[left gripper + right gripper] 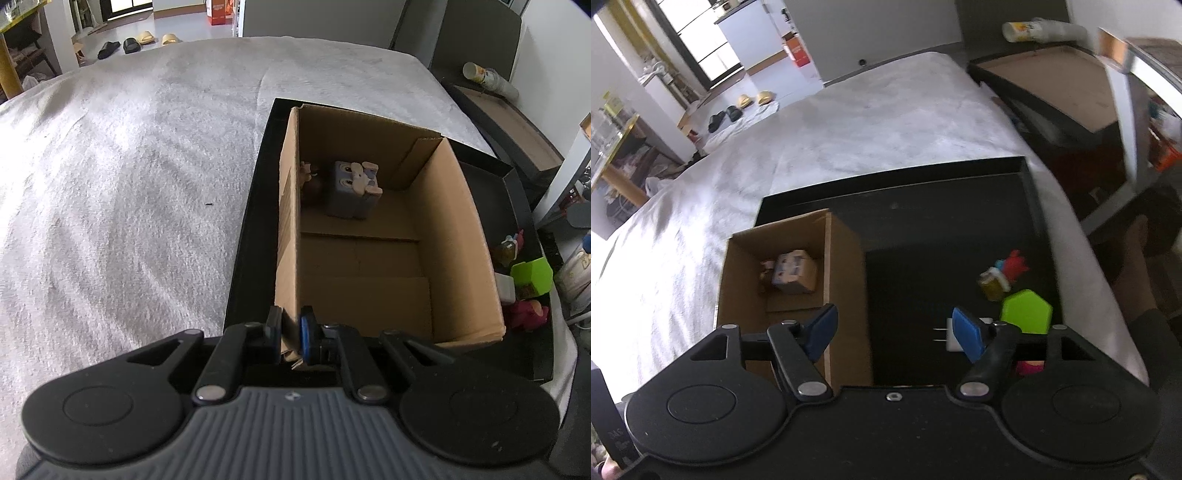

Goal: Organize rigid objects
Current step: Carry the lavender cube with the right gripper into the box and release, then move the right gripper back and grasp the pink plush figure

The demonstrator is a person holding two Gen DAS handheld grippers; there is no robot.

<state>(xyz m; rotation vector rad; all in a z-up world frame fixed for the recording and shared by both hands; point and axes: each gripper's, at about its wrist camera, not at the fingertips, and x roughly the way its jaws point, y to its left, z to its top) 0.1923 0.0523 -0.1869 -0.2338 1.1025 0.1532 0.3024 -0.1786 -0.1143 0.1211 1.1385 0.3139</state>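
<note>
Two hand-held grippers, left (pixel 291 338) clamping cardboard box (pixel 458 236) wall, right (pixel 892 330) spread above tray (pixel 923 229)

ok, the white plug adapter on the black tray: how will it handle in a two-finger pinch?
The white plug adapter looks like a stiff, boxy plastic block, so probably no flex and little risk of rolling. Its smooth faces may be somewhat slippery. Two metal prongs stick out sideways, so a pinch across the flat sides seems safer. The right gripper is open above it, beside the green box.
</note>
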